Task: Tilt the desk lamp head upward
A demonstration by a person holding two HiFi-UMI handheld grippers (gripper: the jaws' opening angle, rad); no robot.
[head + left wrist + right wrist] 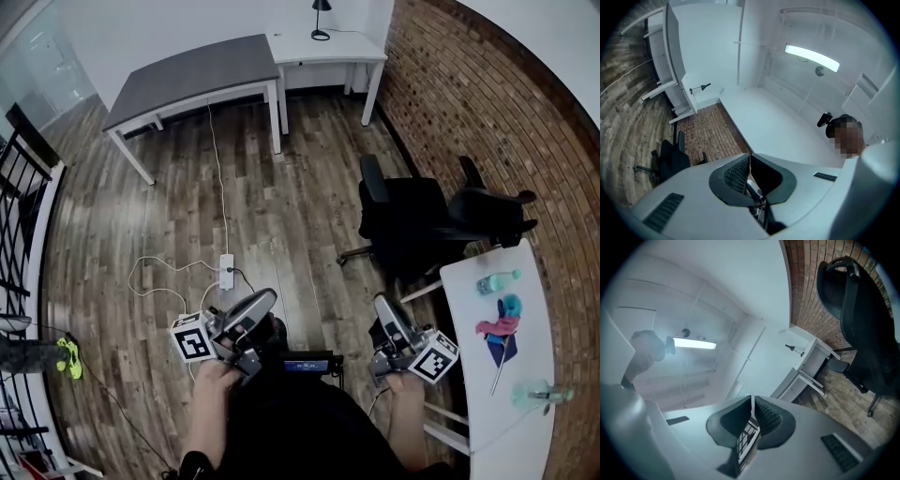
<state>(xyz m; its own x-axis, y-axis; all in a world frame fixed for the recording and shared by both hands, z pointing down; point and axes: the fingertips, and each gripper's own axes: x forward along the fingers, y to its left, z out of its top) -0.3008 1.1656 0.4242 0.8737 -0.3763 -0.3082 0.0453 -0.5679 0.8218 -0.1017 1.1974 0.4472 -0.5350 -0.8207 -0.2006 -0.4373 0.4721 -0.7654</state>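
The black desk lamp stands on a white desk against the far wall, several steps away from me. It shows small in the left gripper view and in the right gripper view. My left gripper is held low in front of the person's body, jaws shut and empty. My right gripper is held beside it, also shut with nothing between its jaws. Both point up and forward, far from the lamp.
A grey table stands left of the white desk. Two black office chairs sit at the right by the brick wall. A white table with small items is at my right. A power strip and cables lie on the wood floor.
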